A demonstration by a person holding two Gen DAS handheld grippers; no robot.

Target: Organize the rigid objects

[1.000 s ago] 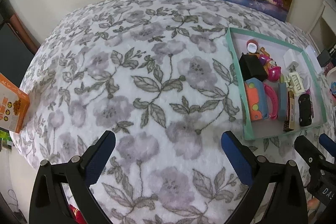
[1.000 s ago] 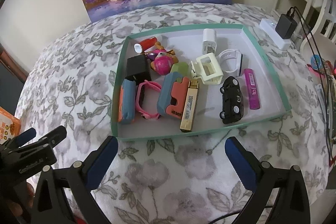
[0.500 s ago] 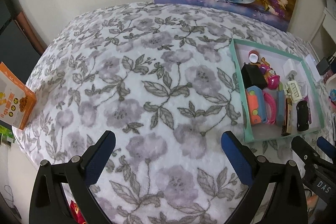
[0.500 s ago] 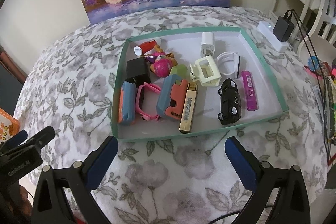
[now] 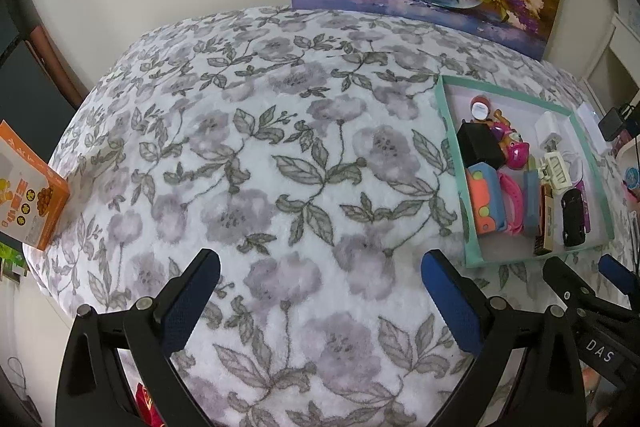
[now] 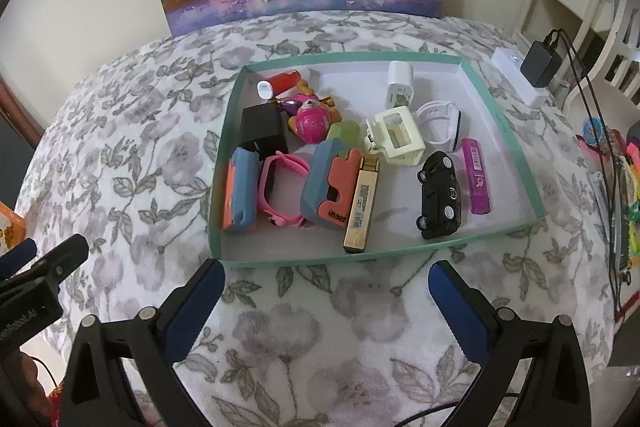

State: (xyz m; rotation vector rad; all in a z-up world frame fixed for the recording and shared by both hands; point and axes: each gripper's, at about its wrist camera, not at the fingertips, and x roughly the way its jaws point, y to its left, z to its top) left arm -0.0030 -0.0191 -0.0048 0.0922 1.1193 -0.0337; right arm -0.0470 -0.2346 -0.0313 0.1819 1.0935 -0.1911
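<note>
Both grippers empty, jaws spread wide: right gripper [image 6: 326, 291] hovers just short of the tray [image 6: 400, 254] near rim, left gripper [image 5: 320, 279] over bare floral cloth [image 5: 280, 155], well left of the tray. All items sit inside the tray.

Nearest: gold lighter [image 6: 361, 205] — small, hard, probably slick metal; pinch across the narrow sides. Black car [image 6: 439, 195] — light, rigid plastic, may roll; grab across the body. Purple marker [image 6: 476, 175] — light, round-edged, clamp mid-length. Blue-orange case [image 6: 328, 183] and pink watch [image 6: 282, 189] touching; the strap looks flexible, take the face.

Farther: cream clip [image 6: 395, 139] — hollow, springy, hold the frame. Black box [image 6: 262, 129], white charger [image 6: 400, 85] — stiff, flat sides, easy.
</note>
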